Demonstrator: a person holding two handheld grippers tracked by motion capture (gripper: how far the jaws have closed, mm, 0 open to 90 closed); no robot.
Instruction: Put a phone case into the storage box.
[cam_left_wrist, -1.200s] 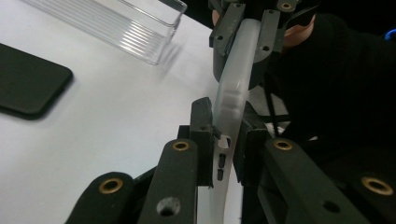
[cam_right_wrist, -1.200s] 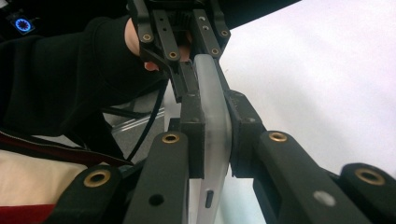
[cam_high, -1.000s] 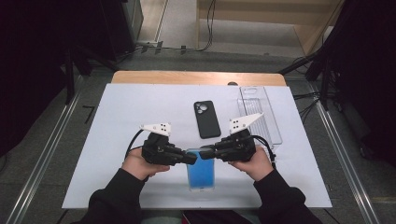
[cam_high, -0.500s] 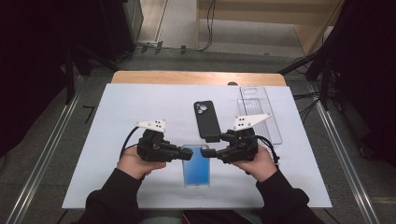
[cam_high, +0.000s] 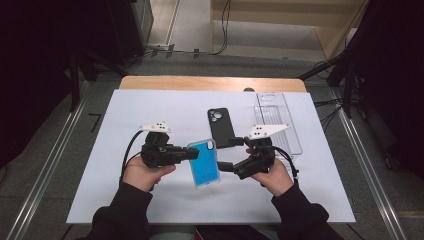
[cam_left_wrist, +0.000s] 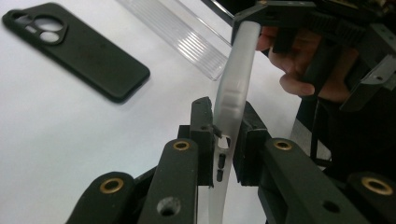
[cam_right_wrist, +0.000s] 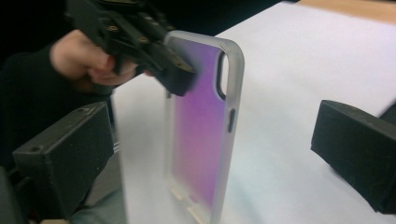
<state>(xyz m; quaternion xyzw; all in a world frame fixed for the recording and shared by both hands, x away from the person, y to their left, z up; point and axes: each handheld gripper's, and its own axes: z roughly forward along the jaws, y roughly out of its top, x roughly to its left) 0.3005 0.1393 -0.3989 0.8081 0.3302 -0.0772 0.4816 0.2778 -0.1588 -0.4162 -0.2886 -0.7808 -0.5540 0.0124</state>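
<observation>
1. The blue phone case (cam_high: 204, 162) hangs above the table (cam_high: 150, 110), pinched at its side rim by the left claw (cam_high: 186, 154), which is clenched on it.
2. The right claw (cam_high: 226, 166), just beside the case's far edge, has just been opening and stands released, nothing between its jaws.
3. It looks light, thin and flexible, with a smooth rim that may slip; grip the stiffer edge, not the middle.

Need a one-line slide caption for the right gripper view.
Open right gripper faces a translucent phone case held upright by the left gripper above the white table.
</observation>
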